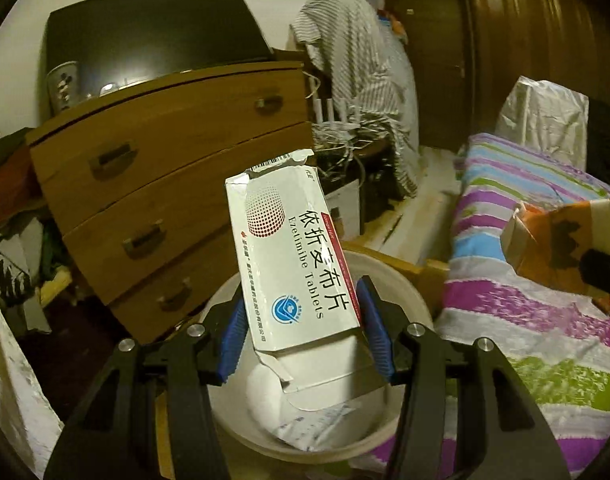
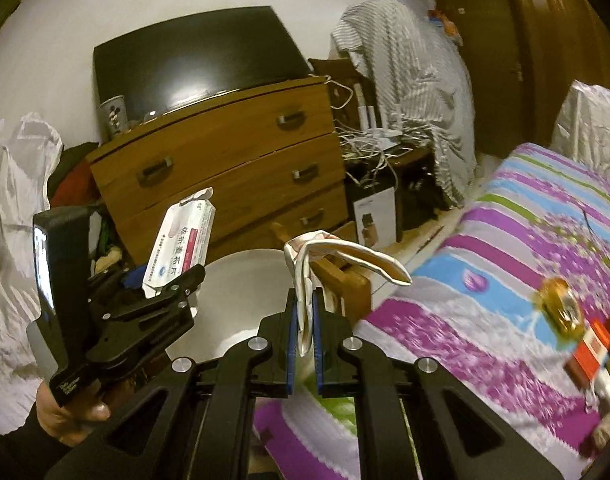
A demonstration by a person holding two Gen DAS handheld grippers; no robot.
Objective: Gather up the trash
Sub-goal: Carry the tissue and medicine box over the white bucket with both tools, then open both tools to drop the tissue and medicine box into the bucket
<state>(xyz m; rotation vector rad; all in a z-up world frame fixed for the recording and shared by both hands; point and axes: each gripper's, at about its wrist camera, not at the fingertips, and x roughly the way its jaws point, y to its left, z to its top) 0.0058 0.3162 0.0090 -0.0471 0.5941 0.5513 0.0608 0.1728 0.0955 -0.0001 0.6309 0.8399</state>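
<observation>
The left gripper [image 1: 301,328] pinches a torn white tablet box [image 1: 293,256] between its blue pads [image 1: 375,328], the box standing tilted above a white round bin [image 1: 401,292] that already holds crumpled white packaging. The right gripper [image 2: 305,320], pressed together, clamps a flattened orange-and-white carton [image 2: 329,258] whose free end flops toward the bed. A hand [image 2: 71,410] grips the left tool's black handle. The bin stands at the foot corner of the bed [image 2: 505,248], against its wooden frame, below a wooden chest of drawers [image 1: 173,168] carrying a dark screen [image 2: 197,72]. More litter, blurred, including a gold can [image 2: 561,312] and a red-and-white packet [image 2: 591,350], lies at the striped bedspread's near right edge.
</observation>
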